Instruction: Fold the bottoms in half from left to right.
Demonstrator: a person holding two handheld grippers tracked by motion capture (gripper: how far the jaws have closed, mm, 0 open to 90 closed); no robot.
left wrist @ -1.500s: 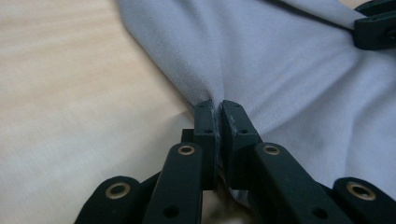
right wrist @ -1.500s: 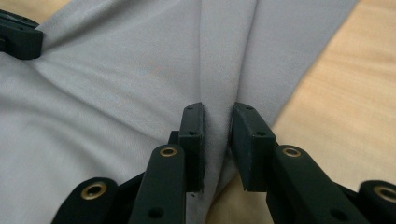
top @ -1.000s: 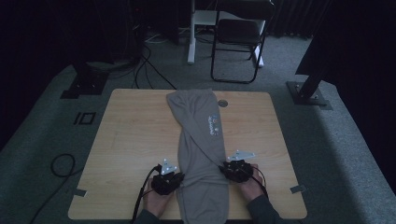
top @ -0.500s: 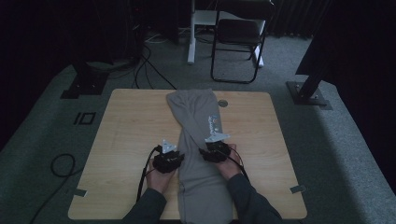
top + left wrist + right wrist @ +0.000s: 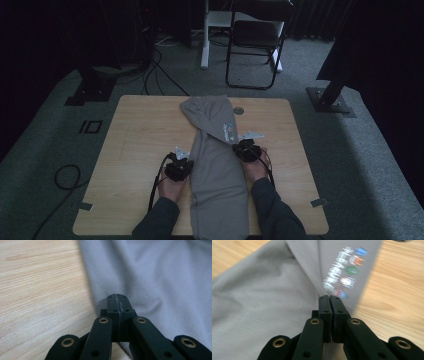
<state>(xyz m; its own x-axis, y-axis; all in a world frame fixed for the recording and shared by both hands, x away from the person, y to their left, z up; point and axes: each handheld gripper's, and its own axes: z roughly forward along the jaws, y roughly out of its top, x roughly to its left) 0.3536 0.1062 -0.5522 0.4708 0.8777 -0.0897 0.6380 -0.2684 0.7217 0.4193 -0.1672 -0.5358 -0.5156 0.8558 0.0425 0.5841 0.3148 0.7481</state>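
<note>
One folded grey garment [image 5: 217, 170] bears colourful print.

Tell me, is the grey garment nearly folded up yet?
Partly. The grey garment already lies as one long narrow strip down the wooden table, so the sideways folds look done. Right now the left tongs are shut at its left edge and the right tongs are shut at its right edge, beside the colourful print. Folding the long strip up short probably comes next.
</note>
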